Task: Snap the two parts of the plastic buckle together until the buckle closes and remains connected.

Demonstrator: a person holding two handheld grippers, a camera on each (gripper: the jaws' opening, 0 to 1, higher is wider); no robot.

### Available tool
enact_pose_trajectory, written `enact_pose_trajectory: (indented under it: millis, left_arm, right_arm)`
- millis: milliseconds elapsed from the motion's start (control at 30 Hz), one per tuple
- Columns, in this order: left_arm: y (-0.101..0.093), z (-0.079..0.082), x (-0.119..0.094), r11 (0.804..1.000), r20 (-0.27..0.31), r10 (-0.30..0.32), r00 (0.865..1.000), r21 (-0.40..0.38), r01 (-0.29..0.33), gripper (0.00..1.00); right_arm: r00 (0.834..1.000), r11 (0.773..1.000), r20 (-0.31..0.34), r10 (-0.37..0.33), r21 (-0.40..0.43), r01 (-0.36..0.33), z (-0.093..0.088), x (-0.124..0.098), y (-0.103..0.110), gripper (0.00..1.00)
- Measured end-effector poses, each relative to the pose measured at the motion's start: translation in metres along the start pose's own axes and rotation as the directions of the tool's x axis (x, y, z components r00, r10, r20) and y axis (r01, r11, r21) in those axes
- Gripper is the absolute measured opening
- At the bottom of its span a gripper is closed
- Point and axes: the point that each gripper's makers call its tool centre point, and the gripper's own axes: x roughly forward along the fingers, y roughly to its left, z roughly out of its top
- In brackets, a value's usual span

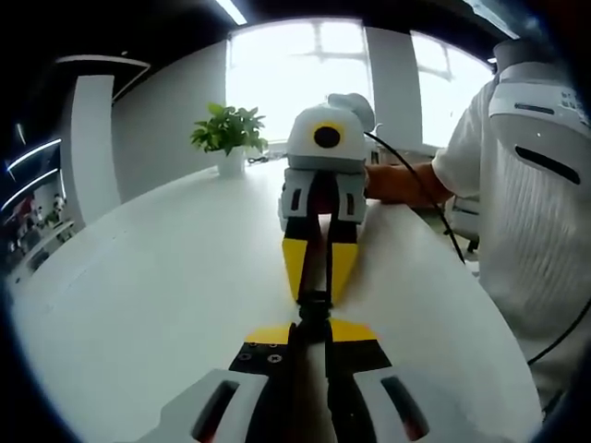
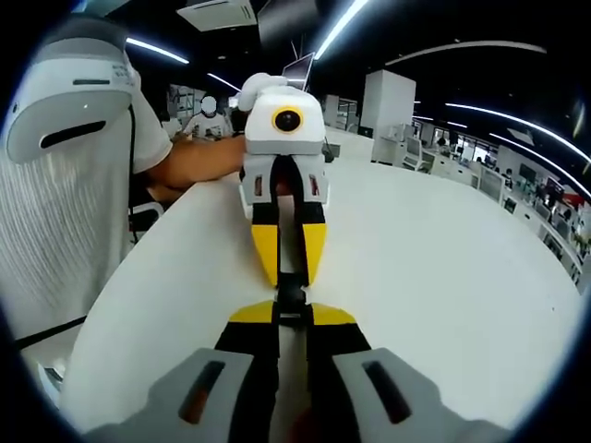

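Observation:
The two grippers meet tip to tip over the white table (image 1: 157, 295). In the left gripper view, my left gripper (image 1: 314, 330) rises from the bottom, its yellow-tipped jaws shut on one end of the small black plastic buckle (image 1: 314, 309). My right gripper (image 1: 317, 293) faces it from beyond, shut on the other end. In the right gripper view, the right gripper (image 2: 291, 316) grips the buckle (image 2: 290, 295) from below and the left gripper (image 2: 289, 277) grips it from above. The jaws hide most of the buckle, so I cannot tell whether its two parts are latched.
A potted plant (image 1: 228, 137) stands at the table's far edge by bright windows. The person in a white shirt (image 1: 536, 212) stands along the table's side (image 2: 65, 185), with a black cable (image 1: 434, 203) trailing from a gripper. Desks fill the office (image 2: 462, 148) behind.

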Motion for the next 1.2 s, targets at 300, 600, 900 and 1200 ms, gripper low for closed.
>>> enact_pose_trajectory:
  millis: [300,600,900,1200]
  left_arm:
    - [-0.0007,0.0032,-0.0089,1.0,0.006,-0.013,1.0,-0.003,0.013,0.1]
    - [0.0013,0.0024,-0.0073,1.0,0.009,-0.011,1.0,-0.004,0.011,0.1]
    - [0.003,0.0012,-0.0041,1.0,0.012,-0.014,1.0,-0.008,0.014,0.11]
    - [0.0037,0.0003,-0.0015,1.0,0.014,-0.014,1.0,-0.009,0.015,0.11]
  right_arm:
    - [1.0,1.0,0.014,0.018,-0.005,-0.018,0.0005,-0.0037,0.0026,0.1]
    - [1.0,1.0,0.022,0.022,0.004,-0.022,-0.001,-0.0065,0.0038,0.11]
    - [0.999,0.999,0.041,0.031,0.023,-0.032,-0.0024,-0.0077,0.0045,0.11]
    - [0.999,0.998,0.044,0.031,0.054,-0.034,-0.0044,-0.0083,0.0023,0.13]
